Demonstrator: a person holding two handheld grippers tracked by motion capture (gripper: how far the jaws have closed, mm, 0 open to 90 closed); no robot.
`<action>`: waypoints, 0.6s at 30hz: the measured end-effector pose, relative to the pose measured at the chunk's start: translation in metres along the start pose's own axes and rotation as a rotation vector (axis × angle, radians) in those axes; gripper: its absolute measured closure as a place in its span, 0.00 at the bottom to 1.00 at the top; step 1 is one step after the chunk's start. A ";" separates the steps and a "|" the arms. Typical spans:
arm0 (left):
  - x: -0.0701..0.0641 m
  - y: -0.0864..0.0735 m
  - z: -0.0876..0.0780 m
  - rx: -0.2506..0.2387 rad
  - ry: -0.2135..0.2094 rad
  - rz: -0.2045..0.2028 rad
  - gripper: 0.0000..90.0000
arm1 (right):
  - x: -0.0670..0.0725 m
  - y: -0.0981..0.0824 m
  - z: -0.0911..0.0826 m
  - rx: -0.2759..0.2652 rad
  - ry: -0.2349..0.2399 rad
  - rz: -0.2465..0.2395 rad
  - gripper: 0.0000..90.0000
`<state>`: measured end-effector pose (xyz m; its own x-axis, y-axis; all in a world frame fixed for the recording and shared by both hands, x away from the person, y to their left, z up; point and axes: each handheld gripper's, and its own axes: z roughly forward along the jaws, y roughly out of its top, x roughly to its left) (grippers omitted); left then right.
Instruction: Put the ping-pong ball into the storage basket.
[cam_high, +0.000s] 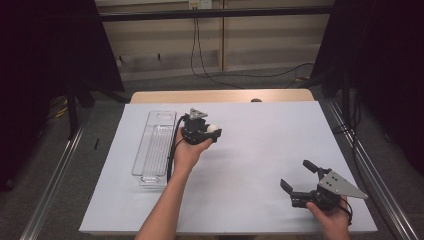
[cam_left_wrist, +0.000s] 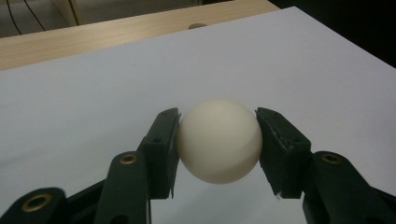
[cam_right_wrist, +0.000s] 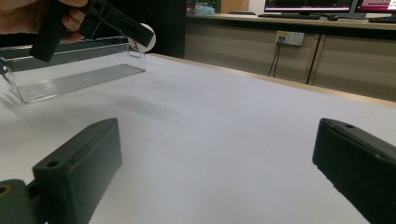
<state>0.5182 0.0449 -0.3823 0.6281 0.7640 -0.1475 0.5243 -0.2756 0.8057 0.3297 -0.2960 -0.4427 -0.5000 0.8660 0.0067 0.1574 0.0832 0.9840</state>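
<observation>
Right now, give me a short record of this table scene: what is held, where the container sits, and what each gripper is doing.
held item: small white ball, raised above the table
left gripper: shut on the ball, a pad on either side
right gripper: open, nothing between its pads, near the table's front right
container: clear plastic rectangular tray, lying beside the left hand, nothing visible in it
surface: white sheet over a wooden table

No readable text, label, brand, number or sign appears anywhere; the distant monitor screens (cam_right_wrist: 308, 5) are too blurred to read.
</observation>
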 end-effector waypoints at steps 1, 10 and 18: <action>0.000 0.000 0.000 0.000 0.000 -0.001 0.57 | 0.000 0.000 0.000 -0.001 -0.003 0.002 0.01; 0.003 0.000 -0.003 0.001 0.006 -0.006 0.57 | 0.000 0.000 0.000 0.001 0.004 -0.006 0.01; 0.005 0.001 -0.008 -0.001 0.018 -0.022 0.57 | 0.001 0.000 0.000 0.001 0.006 -0.003 0.01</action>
<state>0.5174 0.0536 -0.3780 0.6061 0.7802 -0.1547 0.5370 -0.2579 0.8032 0.3298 -0.2953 -0.4429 -0.5055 0.8628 0.0045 0.1570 0.0869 0.9838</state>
